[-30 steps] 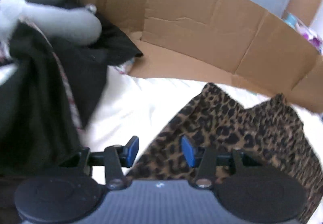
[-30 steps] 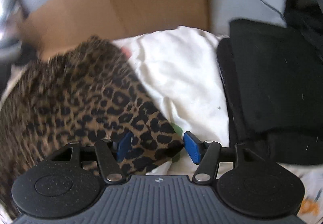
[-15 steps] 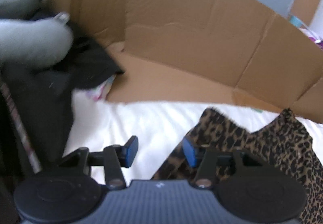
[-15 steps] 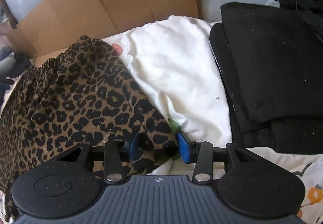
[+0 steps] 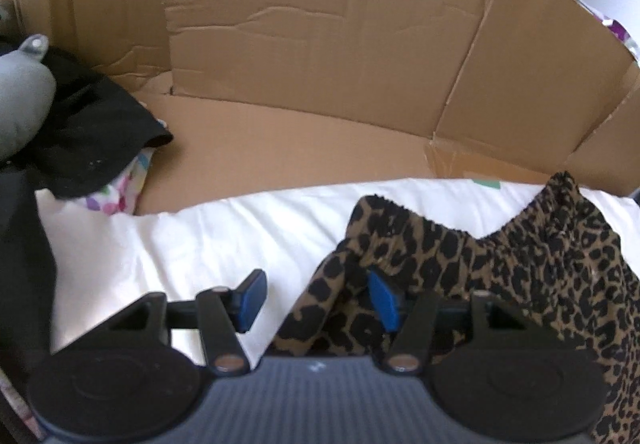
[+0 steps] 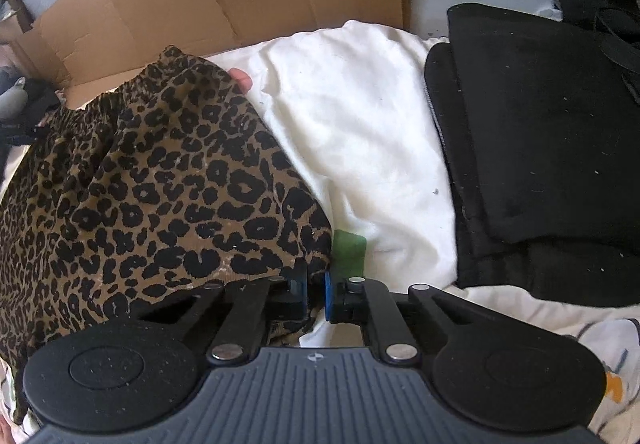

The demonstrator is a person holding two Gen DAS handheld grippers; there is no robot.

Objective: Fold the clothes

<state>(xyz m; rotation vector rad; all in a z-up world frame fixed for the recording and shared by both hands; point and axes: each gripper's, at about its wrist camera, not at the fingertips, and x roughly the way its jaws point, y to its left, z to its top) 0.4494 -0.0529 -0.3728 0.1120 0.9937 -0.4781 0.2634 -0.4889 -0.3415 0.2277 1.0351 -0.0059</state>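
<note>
Leopard-print garment [image 6: 152,179] lying waistband-away, right gripper [image 6: 316,292] pinching its corner, left gripper [image 5: 316,298] wide — straddling fabric

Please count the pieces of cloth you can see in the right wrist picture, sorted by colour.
Leopard print: 1, the leopard-print garment, pinched by the right tongs
White: 1, the white sheet
Black: 1, the black folded pile
Total: 3
</note>
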